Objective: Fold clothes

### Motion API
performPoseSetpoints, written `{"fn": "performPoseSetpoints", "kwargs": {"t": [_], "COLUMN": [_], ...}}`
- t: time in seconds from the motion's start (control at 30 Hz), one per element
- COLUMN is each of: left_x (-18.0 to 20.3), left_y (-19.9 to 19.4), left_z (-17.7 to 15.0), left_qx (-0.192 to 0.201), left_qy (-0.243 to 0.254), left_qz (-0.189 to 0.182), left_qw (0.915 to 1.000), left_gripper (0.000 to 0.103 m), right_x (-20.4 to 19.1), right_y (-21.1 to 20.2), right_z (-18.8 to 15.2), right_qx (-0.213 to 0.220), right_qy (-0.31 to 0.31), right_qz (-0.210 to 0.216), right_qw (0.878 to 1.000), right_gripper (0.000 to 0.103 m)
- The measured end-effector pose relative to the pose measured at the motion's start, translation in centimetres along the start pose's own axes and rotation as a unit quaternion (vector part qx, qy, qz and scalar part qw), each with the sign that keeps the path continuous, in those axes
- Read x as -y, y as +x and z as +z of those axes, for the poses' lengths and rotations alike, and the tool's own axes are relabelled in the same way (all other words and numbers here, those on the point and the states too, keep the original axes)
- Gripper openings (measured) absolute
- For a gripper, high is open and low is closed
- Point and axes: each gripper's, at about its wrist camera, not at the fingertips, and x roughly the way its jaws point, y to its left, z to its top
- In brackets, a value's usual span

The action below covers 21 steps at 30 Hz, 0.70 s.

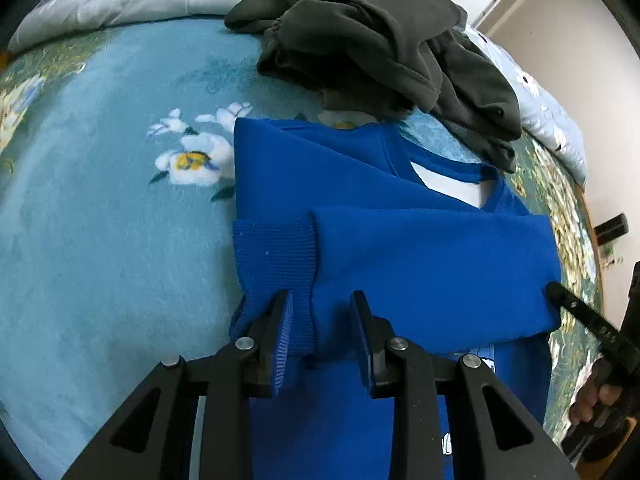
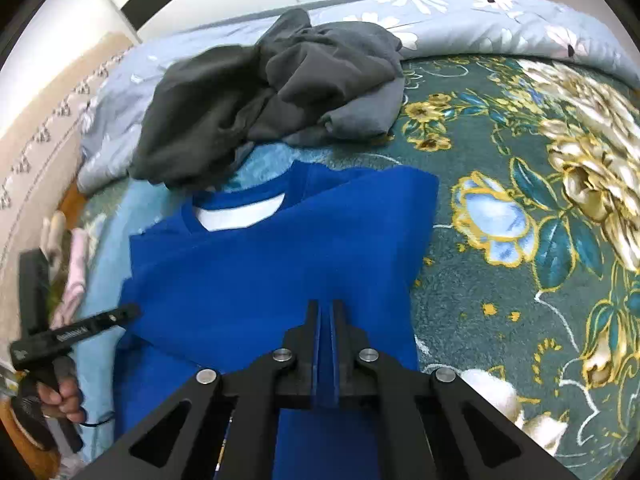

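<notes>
A bright blue sweatshirt (image 1: 400,248) (image 2: 280,272) lies flat on the bed, neck opening away from me, with a sleeve folded across its chest. The sleeve's ribbed cuff (image 1: 276,252) ends at the garment's left edge. My left gripper (image 1: 320,304) stands open just above that cuff, and its pads touch no cloth. In the right wrist view it shows from the side (image 2: 128,313), held by a hand (image 2: 60,396). My right gripper (image 2: 326,308) is shut over the sweatshirt's right side. Its tip (image 1: 554,292) meets the sleeve's folded edge; whether cloth is pinched is hidden.
A crumpled dark grey garment (image 1: 380,40) (image 2: 272,92) is heaped just beyond the sweatshirt's collar. The floral blanket (image 1: 100,240) (image 2: 520,280) spreads out on both sides. A pale flowered quilt (image 2: 480,20) lies bunched at the far end. Pink cloth (image 2: 76,264) sits at the left bed edge.
</notes>
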Motion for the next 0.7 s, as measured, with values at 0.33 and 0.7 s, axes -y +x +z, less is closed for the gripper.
{"fn": "performPoseSetpoints", "kwargs": {"t": [0.33, 0.7], "left_x": [0.5, -2.6], "left_y": [0.0, -7.0], "left_z": [-0.2, -8.9], "left_qx": [-0.009, -0.012], "left_qy": [0.006, -0.062], "left_qz": [0.017, -0.049], "left_qw": [0.9998, 0.9968], "left_gripper": [0.030, 0.030], "right_x": [1.9, 5.9], "right_y": [1.7, -7.7], "right_z": [-0.7, -10.1], "right_qx": [-0.027, -0.020], "right_qy": [0.076, 0.151], "right_qz": [0.013, 0.059], "right_qw": [0.997, 0.986], "right_gripper": [0.000, 0.007]}}
